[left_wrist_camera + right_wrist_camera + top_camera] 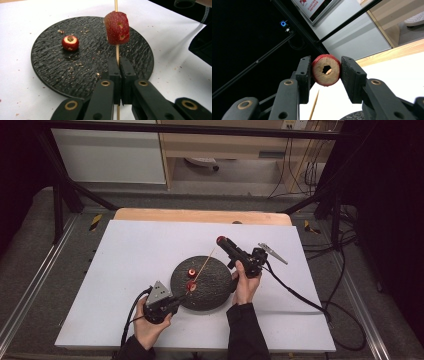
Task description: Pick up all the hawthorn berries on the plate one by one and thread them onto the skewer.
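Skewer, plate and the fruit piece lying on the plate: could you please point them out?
Skewer point(117, 51), left gripper view, shaft below the speared piece.
Plate point(50, 72), left gripper view, bare dark surface.
Fruit piece point(70, 42), left gripper view, its cut top.

1. wooden skewer point(117, 53) clamped in the left gripper point(120, 65), one red fruit piece point(117, 28) threaded on it
2. cored red slice point(326, 70) pinched in the right gripper point(325, 75), held up off the table
3. another red chunk point(70, 42) sitting on the black slate plate point(50, 72)
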`<state>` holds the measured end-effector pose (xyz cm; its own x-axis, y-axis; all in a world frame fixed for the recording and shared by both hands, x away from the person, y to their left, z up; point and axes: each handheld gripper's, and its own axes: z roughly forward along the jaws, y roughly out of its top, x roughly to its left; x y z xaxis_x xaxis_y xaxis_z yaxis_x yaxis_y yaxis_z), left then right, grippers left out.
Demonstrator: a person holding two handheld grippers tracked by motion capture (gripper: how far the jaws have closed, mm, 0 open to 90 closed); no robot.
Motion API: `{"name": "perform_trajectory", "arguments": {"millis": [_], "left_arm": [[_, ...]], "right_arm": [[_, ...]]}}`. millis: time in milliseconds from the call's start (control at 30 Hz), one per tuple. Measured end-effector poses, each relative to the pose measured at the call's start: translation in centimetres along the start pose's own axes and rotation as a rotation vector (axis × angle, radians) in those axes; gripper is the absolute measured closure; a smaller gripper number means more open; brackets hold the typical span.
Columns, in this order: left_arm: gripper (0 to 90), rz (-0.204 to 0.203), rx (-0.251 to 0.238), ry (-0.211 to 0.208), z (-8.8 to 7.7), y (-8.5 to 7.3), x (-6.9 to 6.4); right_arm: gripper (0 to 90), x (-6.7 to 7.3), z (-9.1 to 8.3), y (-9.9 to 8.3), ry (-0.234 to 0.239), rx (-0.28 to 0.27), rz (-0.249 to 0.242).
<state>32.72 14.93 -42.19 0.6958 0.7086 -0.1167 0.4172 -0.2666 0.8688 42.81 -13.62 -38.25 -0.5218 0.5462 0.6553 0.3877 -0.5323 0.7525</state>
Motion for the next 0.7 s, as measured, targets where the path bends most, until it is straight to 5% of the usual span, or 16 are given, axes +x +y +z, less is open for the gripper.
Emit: {"name": "perform_trajectory", "arguments": {"millis": [700], "left_arm": [[88.3,0.006,-0.015,-0.008,0.47,0.64,-0.60]], "right_arm": [[61.8,0.08,-0.06,-0.32,0.024,0.015,0.011]]}}
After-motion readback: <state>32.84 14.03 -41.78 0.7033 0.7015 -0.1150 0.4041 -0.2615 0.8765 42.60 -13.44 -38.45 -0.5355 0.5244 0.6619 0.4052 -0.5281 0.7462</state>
